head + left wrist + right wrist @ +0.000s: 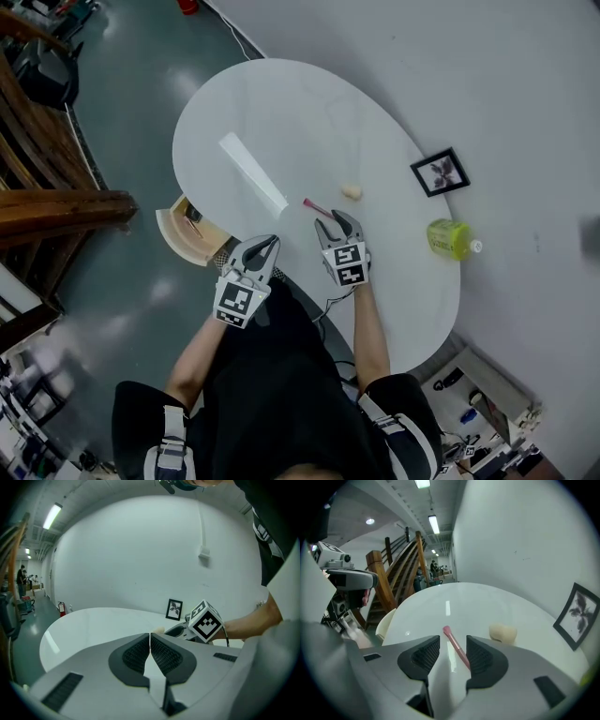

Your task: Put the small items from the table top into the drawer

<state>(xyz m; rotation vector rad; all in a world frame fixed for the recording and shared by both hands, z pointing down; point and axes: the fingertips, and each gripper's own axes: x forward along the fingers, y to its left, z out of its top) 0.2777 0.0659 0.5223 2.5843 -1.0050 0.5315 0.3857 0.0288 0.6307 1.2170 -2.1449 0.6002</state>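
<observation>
A thin pink stick (455, 646) lies on the white table (309, 112); its near end runs in between the jaws of my right gripper (453, 655), which stands open with the pads apart from it. In the head view the pink stick (316, 206) sits just beyond the right gripper (337, 221). A small cream lump (352, 191) lies a little farther right, and shows as the cream lump (502, 632) in the right gripper view. My left gripper (150, 644) is shut and empty, held over the table's near edge (261, 246). The open drawer (190, 230) hangs at the table's left side.
A black-framed picture (441, 172) and a yellow-green bottle (450, 238) stand at the table's right side. A wooden staircase (47, 187) rises at the left. The person's torso fills the bottom of the head view.
</observation>
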